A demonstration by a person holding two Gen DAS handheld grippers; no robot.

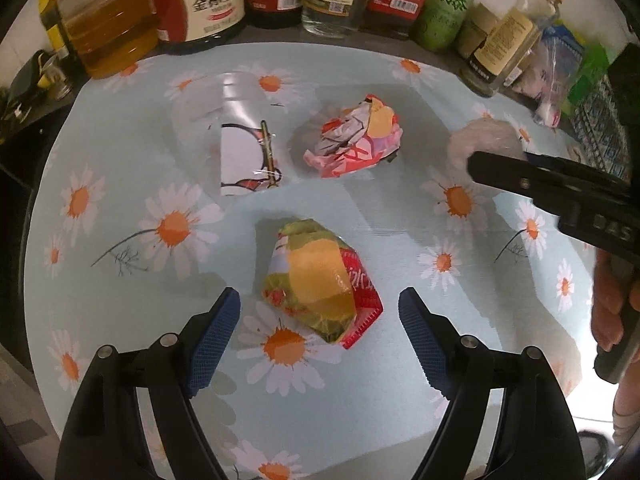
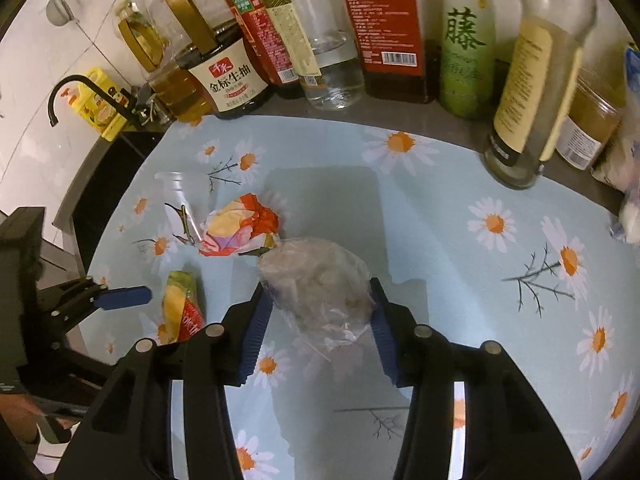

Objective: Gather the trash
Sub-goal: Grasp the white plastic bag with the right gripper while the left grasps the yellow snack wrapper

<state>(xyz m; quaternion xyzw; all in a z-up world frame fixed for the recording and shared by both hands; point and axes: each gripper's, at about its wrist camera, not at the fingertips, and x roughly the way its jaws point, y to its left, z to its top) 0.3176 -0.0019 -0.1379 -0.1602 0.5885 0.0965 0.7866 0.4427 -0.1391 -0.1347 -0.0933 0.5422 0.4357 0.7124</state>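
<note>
Right gripper (image 2: 320, 312) clamps the clear plastic wad (image 2: 316, 284); left gripper (image 1: 320, 332) gapes wide.

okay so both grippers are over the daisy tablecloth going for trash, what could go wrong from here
The right gripper pinches only a crinkly clear plastic wad, which could slip out. The left gripper is open around the yellow-green wrapper and may shove it instead. Bottles, like the soy sauce bottle, crowd the back edge.

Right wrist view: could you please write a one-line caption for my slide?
Right claw closing around a crumpled clear plastic bag on the daisy-print tablecloth, with condiment bottles behind.
</note>
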